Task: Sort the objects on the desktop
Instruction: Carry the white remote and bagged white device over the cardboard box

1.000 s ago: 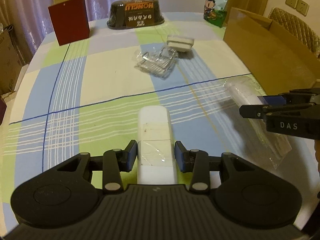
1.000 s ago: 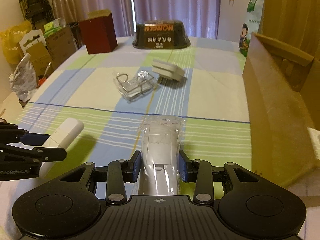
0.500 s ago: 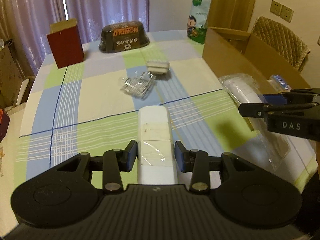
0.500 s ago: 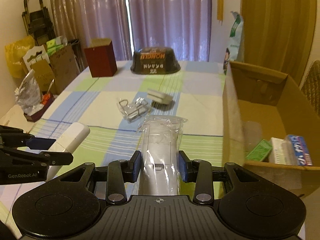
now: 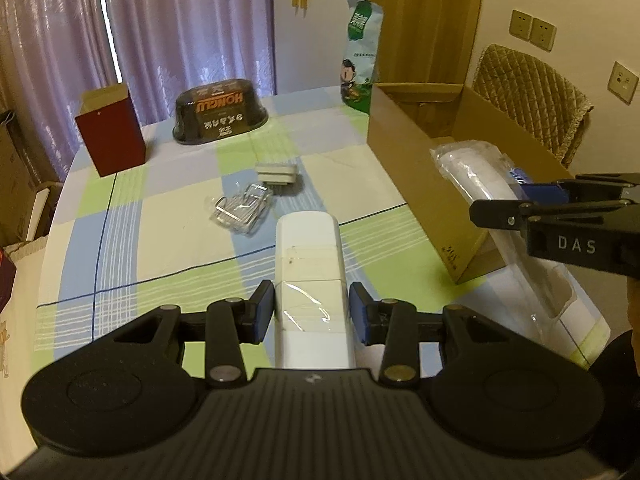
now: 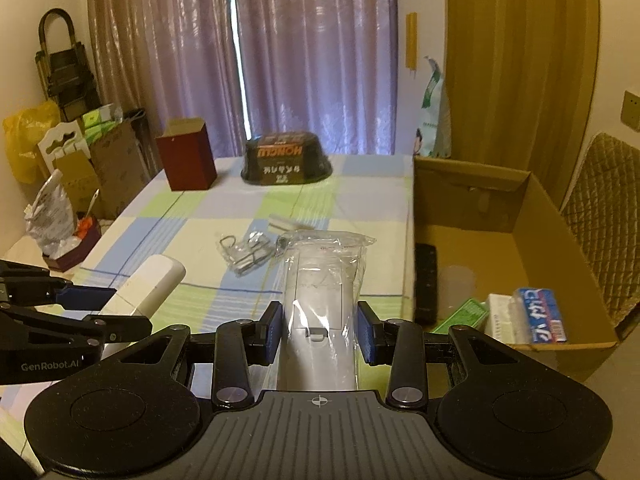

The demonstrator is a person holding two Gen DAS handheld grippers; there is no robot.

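I see a checked tablecloth (image 5: 168, 184), purple curtains (image 5: 180, 20), one cardboard box (image 6: 560, 248); my left gripper (image 5: 312, 312) clamps one white taped block (image 5: 310, 256), my right gripper (image 6: 319, 332) one plastic-bagged white remote (image 6: 320, 280).

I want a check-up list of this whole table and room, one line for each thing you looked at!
Surface: checked tablecloth, partly covered.
Job's things: white remote in left gripper; bagged remote in right gripper; cardboard box holds a black remote and small packets.
Clutter: bag of clips, white adapter, dark tub, red box, snack bag.
Grippers: both shut on their remotes.
Cables: nothing seen.
Surroundings: purple curtains, quilted chair, floor boxes.
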